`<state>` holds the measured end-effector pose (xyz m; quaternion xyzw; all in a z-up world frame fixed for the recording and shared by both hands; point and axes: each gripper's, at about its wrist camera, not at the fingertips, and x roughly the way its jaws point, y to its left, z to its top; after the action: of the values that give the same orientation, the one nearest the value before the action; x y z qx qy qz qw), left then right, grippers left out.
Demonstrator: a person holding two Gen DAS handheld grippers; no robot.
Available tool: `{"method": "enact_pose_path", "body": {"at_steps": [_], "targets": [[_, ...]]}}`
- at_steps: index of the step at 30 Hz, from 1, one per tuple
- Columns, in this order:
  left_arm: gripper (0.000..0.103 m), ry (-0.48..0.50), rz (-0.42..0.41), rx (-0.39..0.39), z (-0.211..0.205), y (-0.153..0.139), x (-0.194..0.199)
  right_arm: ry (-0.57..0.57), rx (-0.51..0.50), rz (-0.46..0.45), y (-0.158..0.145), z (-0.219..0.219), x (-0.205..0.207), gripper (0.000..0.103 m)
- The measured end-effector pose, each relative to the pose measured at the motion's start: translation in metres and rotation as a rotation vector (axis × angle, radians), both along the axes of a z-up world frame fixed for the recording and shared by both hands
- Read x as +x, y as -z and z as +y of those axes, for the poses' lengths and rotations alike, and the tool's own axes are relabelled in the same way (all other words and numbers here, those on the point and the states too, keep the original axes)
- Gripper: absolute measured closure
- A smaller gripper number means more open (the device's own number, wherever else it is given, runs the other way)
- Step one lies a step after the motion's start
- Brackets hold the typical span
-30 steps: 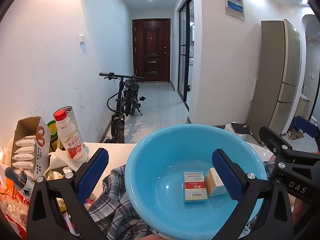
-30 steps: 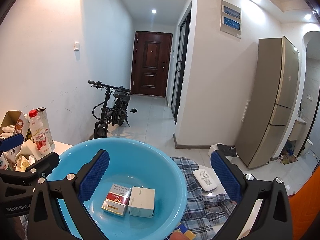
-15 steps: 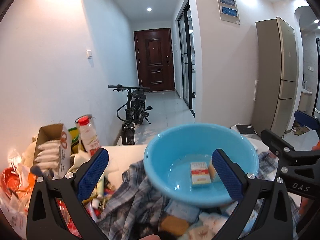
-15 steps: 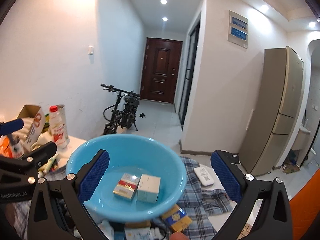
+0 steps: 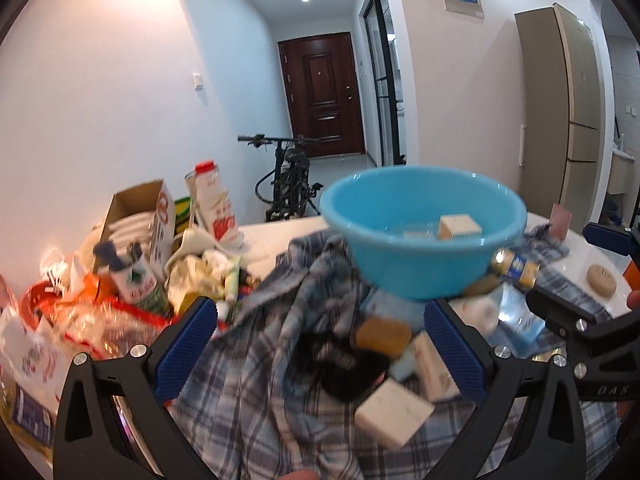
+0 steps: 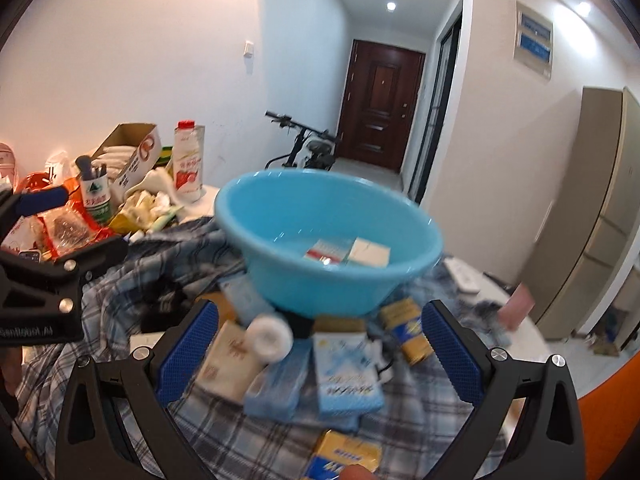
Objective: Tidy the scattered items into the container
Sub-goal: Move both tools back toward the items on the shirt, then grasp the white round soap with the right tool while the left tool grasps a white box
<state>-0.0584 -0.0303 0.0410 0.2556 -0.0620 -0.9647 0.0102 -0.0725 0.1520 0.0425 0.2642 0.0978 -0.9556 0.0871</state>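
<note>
A light blue basin (image 5: 424,232) (image 6: 332,240) stands on a plaid cloth (image 5: 260,360) (image 6: 248,440) and holds a red-and-white pack (image 6: 326,252) and a cream box (image 5: 458,226) (image 6: 370,257). In front of it lie several scattered small boxes: a brown one (image 5: 382,334), white ones (image 5: 394,410), pale blue packs (image 6: 346,372) and yellow-blue packs (image 6: 408,330). My left gripper (image 5: 320,354) is open and empty, hovering over the boxes. My right gripper (image 6: 316,354) is open and empty over the pale blue packs.
A clutter pile sits at the left: a carton of white sachets (image 5: 136,216), a strawberry drink bottle (image 5: 214,204), a green-labelled bottle (image 5: 138,284) and red bags (image 5: 60,312). A white remote (image 6: 462,276) and a round biscuit (image 5: 601,280) lie at the right. A bicycle (image 5: 288,176) stands beyond.
Both grippers have pulled back and up from the basin. The basin now looks smaller, and the scattered boxes in front of it have come into view. Both stay open.
</note>
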Motion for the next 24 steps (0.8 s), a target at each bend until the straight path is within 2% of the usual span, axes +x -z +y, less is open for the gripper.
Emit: {"method": "enact_pose_path", "body": {"at_steps": [7, 15, 20, 24], "targets": [[0.000, 0.024, -0.061, 0.026, -0.005, 0.030, 0.015, -0.033, -0.013, -0.088, 0.035, -0.014, -0.021, 0.000], [0.000, 0.035, -0.106, 0.035, -0.008, 0.049, 0.017, -0.067, -0.050, -0.158, 0.059, -0.021, -0.047, 0.000], [0.000, 0.037, -0.126, 0.054, -0.013, 0.055, 0.013, -0.078, -0.053, -0.181, 0.068, -0.025, -0.054, 0.013], [0.000, 0.037, -0.135, 0.067, -0.014, 0.060, 0.010, -0.070, -0.038, -0.186, 0.073, -0.027, -0.057, 0.018]]}}
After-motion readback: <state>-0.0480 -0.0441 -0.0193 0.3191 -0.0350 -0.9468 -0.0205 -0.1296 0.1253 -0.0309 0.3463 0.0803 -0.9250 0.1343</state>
